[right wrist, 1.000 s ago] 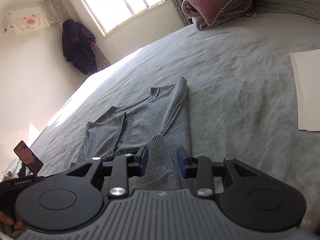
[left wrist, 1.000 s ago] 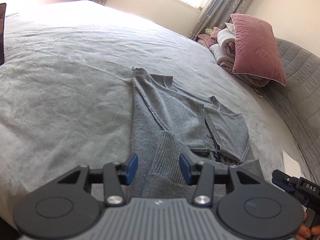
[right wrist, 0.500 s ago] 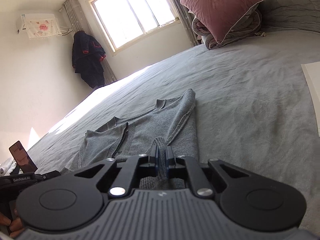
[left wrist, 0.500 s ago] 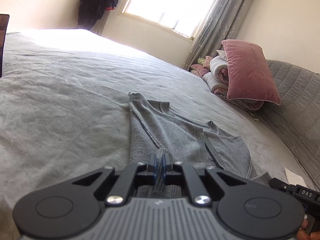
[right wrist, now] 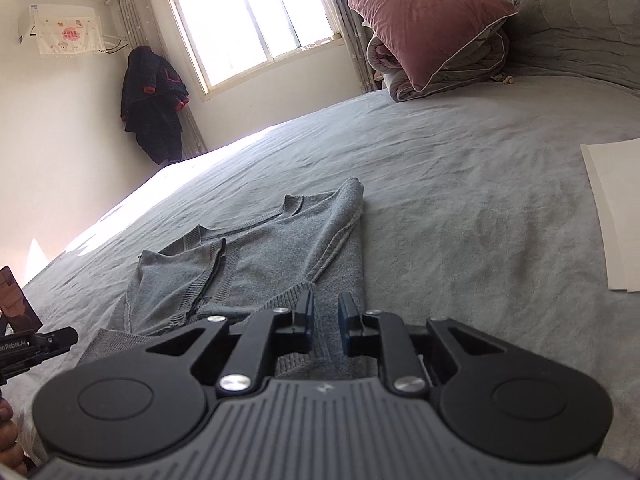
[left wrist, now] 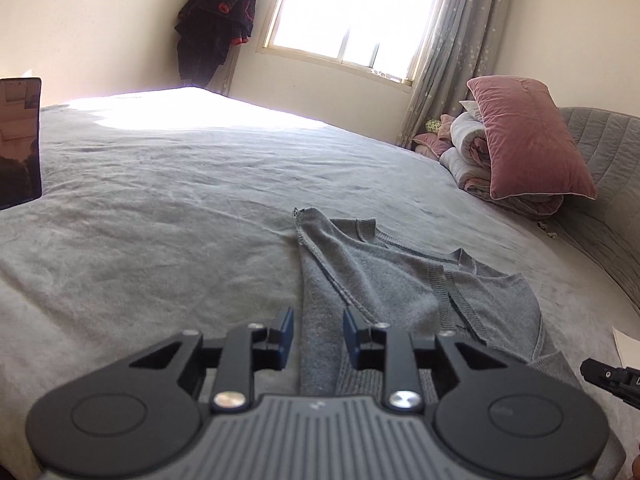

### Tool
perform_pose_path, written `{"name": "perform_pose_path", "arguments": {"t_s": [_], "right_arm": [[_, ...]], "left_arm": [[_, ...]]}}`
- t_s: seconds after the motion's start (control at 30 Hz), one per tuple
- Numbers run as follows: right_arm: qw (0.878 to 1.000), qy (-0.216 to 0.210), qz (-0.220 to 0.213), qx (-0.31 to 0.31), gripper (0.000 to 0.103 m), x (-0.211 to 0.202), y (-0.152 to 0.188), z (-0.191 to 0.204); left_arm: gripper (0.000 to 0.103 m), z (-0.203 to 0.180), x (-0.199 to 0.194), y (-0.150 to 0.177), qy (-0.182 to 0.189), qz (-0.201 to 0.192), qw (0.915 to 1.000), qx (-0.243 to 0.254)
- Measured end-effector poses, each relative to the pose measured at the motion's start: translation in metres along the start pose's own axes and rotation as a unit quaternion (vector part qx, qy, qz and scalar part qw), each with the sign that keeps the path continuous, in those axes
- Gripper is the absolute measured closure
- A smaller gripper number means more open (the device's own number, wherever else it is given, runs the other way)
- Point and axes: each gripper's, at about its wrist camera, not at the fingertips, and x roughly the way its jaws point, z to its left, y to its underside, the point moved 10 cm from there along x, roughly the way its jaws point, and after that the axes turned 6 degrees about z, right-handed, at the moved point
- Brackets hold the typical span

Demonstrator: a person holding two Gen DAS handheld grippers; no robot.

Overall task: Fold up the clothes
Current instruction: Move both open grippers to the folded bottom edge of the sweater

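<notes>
Left wrist: both tongs just opening, grey sweater [left wrist: 384, 280] between.

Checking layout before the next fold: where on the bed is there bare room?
Bare bed runs from the sweater toward the window side, and between sweater and paper. It is crowded at the pillow and bedding pile.

A wide grey bed [left wrist: 160, 208] filled the room. Sun poured through the window [left wrist: 352, 12], flanked by grey curtains [left wrist: 452, 60]. A dark coat [left wrist: 216, 24] hung in the corner; a pink pillow [left wrist: 528, 136] leaned on folded quilts [left wrist: 468, 152].
</notes>
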Motion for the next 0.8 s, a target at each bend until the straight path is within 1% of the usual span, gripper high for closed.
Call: {"name": "perform_pose_path", "arguments": {"t_s": [0.03,0.1,0.2,0.23,0.27,0.37,0.4,0.43,0.53,0.6,0.63,0.67,0.7,0.73,0.77,0.8], "right_arm": [[1.000,-0.005,-0.001,0.003,0.085,-0.002,-0.001,0.001],[1.000,-0.013,-0.001,0.007,0.085,-0.005,-0.004,0.003],[1.000,-0.020,0.005,0.006,0.085,-0.005,-0.003,0.007],[1.000,-0.024,0.012,0.008,0.085,-0.004,-0.001,0.009],[0.999,-0.027,0.021,0.012,0.084,-0.002,0.002,0.009],[0.997,-0.020,0.062,0.032,0.084,0.008,0.014,0.002],[0.996,-0.005,0.079,0.032,0.084,0.012,0.018,-0.001],[0.996,0.007,0.088,0.025,0.084,0.011,0.020,-0.002],[0.995,0.018,0.097,0.000,0.083,0.000,0.019,0.003],[0.994,0.018,0.104,0.002,0.075,-0.010,0.015,0.003],[0.994,0.017,0.108,0.006,0.063,-0.014,0.012,0.002],[0.994,0.014,0.112,0.012,0.055,-0.020,0.010,0.000],[0.993,0.009,0.119,0.022,0.055,-0.027,0.009,-0.002],[0.991,0.002,0.129,0.034,0.055,-0.032,0.009,-0.005],[0.989,-0.004,0.141,0.046,0.055,-0.036,0.010,-0.009],[0.986,-0.010,0.154,0.060,0.055,-0.042,0.013,-0.012]], "left_arm": [[0.074,-0.002,-0.003,-0.003,0.007,-0.005,1.0000,-0.003],[0.073,-0.011,-0.006,-0.002,0.023,-0.002,0.9997,0.001],[0.072,-0.026,-0.009,0.005,0.037,0.002,0.9991,0.022],[0.069,-0.030,-0.009,0.008,0.043,0.003,0.9987,0.029],[0.064,-0.031,-0.006,0.013,0.042,0.012,0.9985,0.033],[0.062,-0.026,0.013,0.035,0.014,0.078,0.9962,0.036],[0.062,-0.022,0.015,0.038,0.005,0.088,0.9957,0.030],[0.062,-0.020,0.011,0.037,0.008,0.089,0.9958,0.021],[0.058,-0.016,-0.004,0.030,0.017,0.102,0.9947,0.005],[0.054,-0.013,-0.014,0.024,0.023,0.113,0.9934,-0.003],[0.054,-0.011,-0.019,0.021,0.026,0.119,0.9926,-0.009],[0.052,-0.006,-0.023,0.018,0.029,0.126,0.9914,-0.018],[0.050,-0.002,-0.028,0.015,0.033,0.134,0.9901,-0.028],[0.044,0.003,-0.031,0.013,0.039,0.144,0.9880,-0.038],[0.040,0.007,-0.034,0.014,0.050,0.162,0.9843,-0.051],[0.039,0.011,-0.035,0.016,0.063,0.179,0.9796,-0.065]]}}
